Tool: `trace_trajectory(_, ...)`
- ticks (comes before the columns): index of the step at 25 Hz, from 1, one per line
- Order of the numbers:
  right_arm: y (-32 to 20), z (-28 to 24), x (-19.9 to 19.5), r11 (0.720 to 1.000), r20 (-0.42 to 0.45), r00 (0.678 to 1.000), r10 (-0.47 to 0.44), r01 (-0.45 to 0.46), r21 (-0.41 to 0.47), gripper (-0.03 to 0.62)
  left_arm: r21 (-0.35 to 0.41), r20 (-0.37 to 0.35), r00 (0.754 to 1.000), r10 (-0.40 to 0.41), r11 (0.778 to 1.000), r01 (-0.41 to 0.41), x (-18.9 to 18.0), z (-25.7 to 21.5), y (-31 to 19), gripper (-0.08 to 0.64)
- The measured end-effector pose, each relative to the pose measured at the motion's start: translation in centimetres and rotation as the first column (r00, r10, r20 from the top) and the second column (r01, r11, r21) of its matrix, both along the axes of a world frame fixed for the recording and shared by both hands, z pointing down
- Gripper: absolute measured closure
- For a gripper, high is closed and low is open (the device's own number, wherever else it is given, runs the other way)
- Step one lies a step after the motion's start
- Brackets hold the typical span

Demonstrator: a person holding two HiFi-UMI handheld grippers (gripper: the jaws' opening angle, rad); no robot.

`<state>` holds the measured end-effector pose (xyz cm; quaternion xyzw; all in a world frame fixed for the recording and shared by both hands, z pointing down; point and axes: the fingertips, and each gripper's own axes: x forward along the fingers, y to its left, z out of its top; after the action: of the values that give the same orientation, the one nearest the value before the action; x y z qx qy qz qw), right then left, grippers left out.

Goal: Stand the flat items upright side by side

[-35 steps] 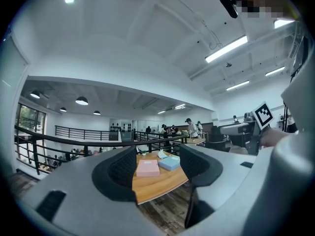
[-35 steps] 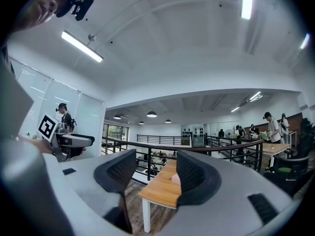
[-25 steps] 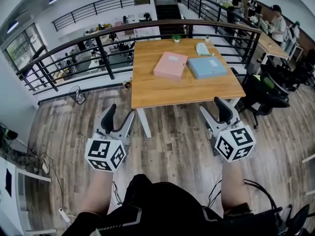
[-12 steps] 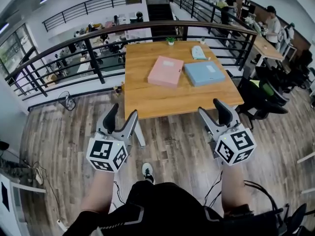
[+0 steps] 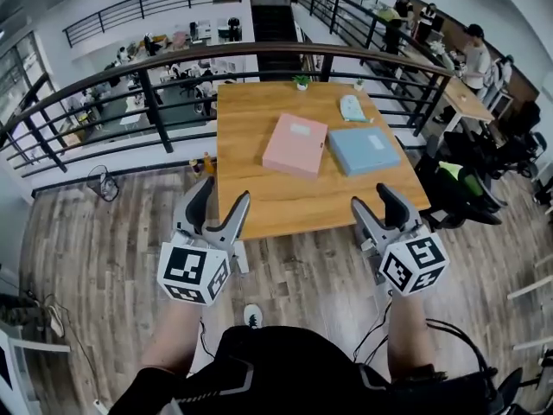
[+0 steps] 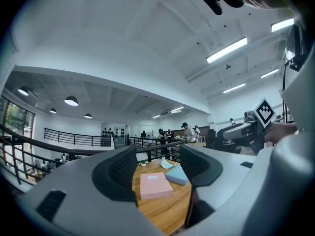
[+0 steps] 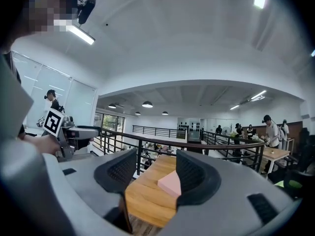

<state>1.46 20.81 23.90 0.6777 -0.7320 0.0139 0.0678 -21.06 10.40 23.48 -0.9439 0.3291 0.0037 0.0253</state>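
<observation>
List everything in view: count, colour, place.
table: one, wooden, straight ahead
pink box: one, pink, flat mid-table
blue box: one, blue, flat, right of the pink box
packet: one, pale, behind the blue box
potted plant: one, green, table's far edge
railing: one, dark, curving behind the table
office chairs: several, black, right of table
fan: one, dark, floor at left
left gripper: one, grey, jaws open, empty
right gripper: one, grey, jaws open, empty
</observation>
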Motion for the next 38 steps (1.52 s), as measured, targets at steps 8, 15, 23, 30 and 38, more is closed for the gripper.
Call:
trace_trajectory(8,-6.7,0.6,-1.1,0.999,-0.006,0.999,-0.048,0.048,-0.014,0.333,-0.039,0.034,0.999,-0.002,0.999,0.004,-0.7,1.6,-5.9,0.282)
trace_trajectory(15,-11.8,0.7,-1.5,0.997,-0.033,0.997,-0.073,0.073,-0.009,0.333,-0.035,0.050,0.999,-0.011,0.999,0.013,-1.7,2.4,-10.4,0.282)
trace_trajectory(23,-15.9,1.3,0.2,0.994,-0.036,0.993,-0.108,0.108,-0.022,0.333,-0.050,0.069,0.997,-0.029,0.998,0.032,-0.5,3.4,-14.3,0.282)
trace_trajectory(30,-21.2,1.5,4.7,0.983,-0.016,0.983,-0.181,0.181,-0.003,0.333,-0.055,0.097,0.992,-0.079,0.995,0.085,3.0,3.8,-17.4,0.282)
trace_trajectory(38,-27.7,2.1,12.0,0.961,0.026,0.961,-0.275,0.276,-0.001,0.333,-0.084,0.080,0.979,-0.186,0.978,0.193,9.0,3.8,-21.6,0.282)
